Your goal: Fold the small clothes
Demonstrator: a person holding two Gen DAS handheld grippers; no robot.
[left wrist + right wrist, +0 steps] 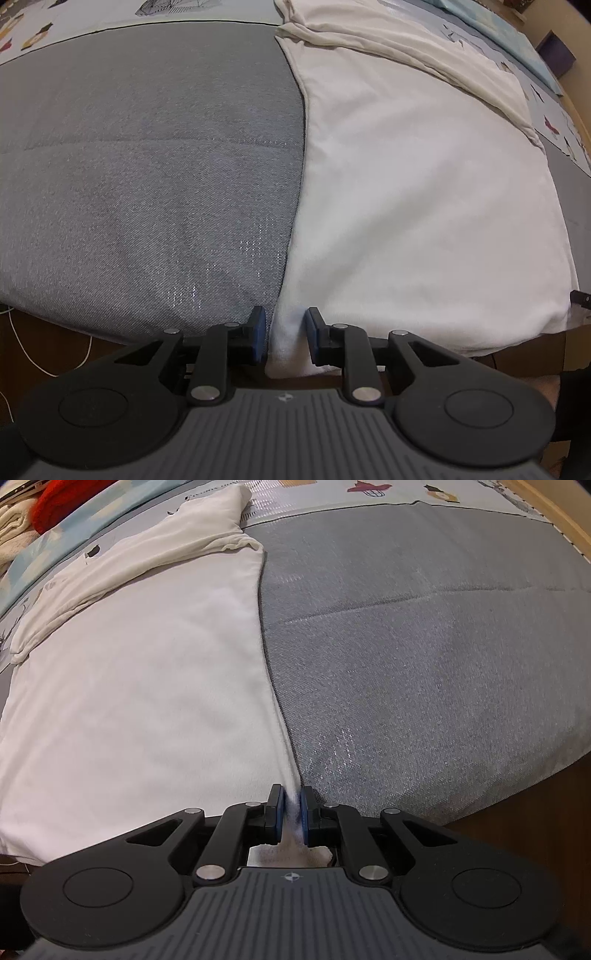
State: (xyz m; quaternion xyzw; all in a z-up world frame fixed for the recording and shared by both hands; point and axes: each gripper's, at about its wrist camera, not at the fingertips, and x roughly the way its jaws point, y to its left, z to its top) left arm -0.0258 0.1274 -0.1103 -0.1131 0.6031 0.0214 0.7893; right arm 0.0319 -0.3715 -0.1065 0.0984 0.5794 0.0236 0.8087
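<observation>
Left wrist view: camera sits just behind the left tool (286,339), looking steeply down and forward along its fingers from close above the near edge of the grey bedcover (147,166), with the white garment (424,206) filling the right half of the frame. Right wrist view: same close, steep placement behind the right tool (292,819), but here the white garment (140,686) fills the left half and the grey bedcover (424,657) the right. Both views share the garment, the grey cover and the patterned sheet (92,14) along the far edge.
</observation>
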